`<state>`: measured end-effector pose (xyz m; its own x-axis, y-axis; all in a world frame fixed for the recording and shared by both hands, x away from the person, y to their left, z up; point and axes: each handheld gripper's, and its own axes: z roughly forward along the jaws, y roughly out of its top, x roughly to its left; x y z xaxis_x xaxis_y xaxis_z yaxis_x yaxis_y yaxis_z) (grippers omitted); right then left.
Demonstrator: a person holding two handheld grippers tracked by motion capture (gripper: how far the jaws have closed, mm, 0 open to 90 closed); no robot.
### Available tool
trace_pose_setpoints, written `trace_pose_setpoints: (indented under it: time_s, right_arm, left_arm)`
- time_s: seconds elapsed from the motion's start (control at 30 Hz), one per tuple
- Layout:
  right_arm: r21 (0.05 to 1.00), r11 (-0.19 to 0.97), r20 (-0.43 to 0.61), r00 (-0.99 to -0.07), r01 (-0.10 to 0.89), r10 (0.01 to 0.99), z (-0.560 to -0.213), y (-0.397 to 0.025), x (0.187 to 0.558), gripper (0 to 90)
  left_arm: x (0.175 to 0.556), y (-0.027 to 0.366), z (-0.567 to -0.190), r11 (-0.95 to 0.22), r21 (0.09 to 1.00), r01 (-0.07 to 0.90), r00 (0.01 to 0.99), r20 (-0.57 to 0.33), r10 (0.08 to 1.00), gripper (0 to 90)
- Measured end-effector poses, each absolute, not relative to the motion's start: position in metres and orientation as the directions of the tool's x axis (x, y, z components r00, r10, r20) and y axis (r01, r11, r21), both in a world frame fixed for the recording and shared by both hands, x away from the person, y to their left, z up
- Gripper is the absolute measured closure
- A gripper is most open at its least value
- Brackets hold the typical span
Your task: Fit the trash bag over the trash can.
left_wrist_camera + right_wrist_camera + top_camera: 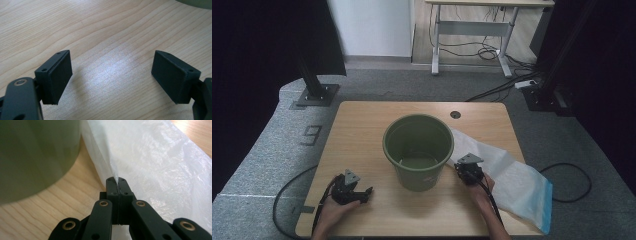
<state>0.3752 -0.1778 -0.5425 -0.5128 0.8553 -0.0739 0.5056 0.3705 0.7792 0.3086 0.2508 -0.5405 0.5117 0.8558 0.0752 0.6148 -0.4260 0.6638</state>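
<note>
A green plastic bucket stands upright in the middle of the wooden table, and its wall rises at the left of the right gripper view. A white plastic bag with a blue edge lies flat to the right of the bucket. My right gripper is beside the bucket's right wall, shut on the bag's near edge. My left gripper rests low over the table at the front left, apart from the bucket, open and holding nothing.
A round cable hole sits in the table behind the bucket. Black cables trail off the table's front and across the grey floor. Dark frame posts stand at both back corners, and a second desk stands farther back.
</note>
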Motion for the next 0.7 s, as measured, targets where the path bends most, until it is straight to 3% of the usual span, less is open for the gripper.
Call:
trace_pose_setpoints:
  time_s: [0.03,0.13,0.27,0.37,0.7]
  right_arm:
    - [0.779,0.37,-0.074,-0.513,0.506,0.855,-0.542,-0.178,0.375,88.8]
    - [0.825,0.229,0.072,-0.498,0.516,0.864,-0.53,-0.196,0.373,88.8]
    - [0.846,0.176,0.112,-0.491,0.503,0.864,-0.522,-0.206,0.369,88.8]
    - [0.871,0.073,0.184,-0.461,0.485,0.868,-0.509,-0.221,0.365,88.8]
    - [0.924,-0.059,0.234,-0.437,0.378,0.868,-0.473,-0.243,0.349,88.8]
  left_arm:
    - [0.309,0.251,-0.54,-0.426,0.664,0.615,0.512,0.075,0.856,16.6]
    - [0.309,0.252,-0.54,-0.425,0.664,0.615,0.509,0.077,0.857,16.7]
    - [0.309,0.253,-0.54,-0.425,0.663,0.616,0.508,0.078,0.858,16.6]
    - [0.309,0.253,-0.54,-0.423,0.663,0.617,0.506,0.077,0.859,16.6]
    - [0.309,0.253,-0.542,-0.406,0.671,0.62,0.507,0.052,0.86,16.8]
